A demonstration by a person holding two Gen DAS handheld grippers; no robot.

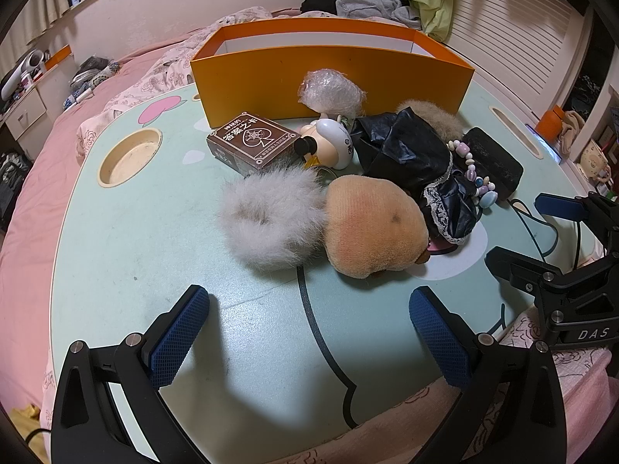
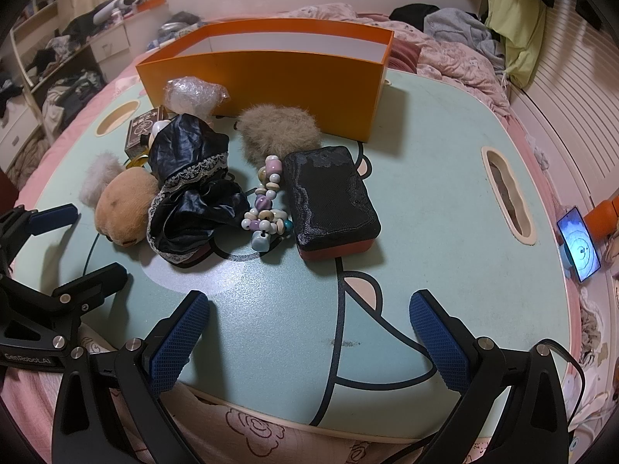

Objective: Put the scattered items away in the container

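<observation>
A: Nothing in the orange box (image 1: 332, 77) yet, as far as the visible inside shows. Everything sits in a pile on the surface (image 1: 135, 255), just near of the box's front wall.

B: Grippers?

A: Left gripper (image 1: 309, 332) spread wide, empty, hovering over the near edge. Right gripper (image 2: 309, 334) the same: jaws apart, holding nothing.

B: Handling?

A: Mostly soft and light, I'd judge. White fur ball (image 1: 271, 220) and tan plush (image 1: 371, 228) touch each other; they should squash, so pinch across the middle. Black lace cloth (image 2: 189, 189) is limp, so grab a bunched fold. Bead string (image 2: 267, 205) looks hard and slippery and may dangle. Black case (image 2: 329, 201) and card box (image 1: 251, 147) are stiff; take them across the short sides. Bubble wrap bundle (image 1: 332, 91) leans against the box wall.

B: Room?

A: Pale green lap table with a cup recess, set on a pink bed (image 1: 27, 232). Clothes heaped far right, phone (image 2: 580, 247) lit at the right edge.
</observation>
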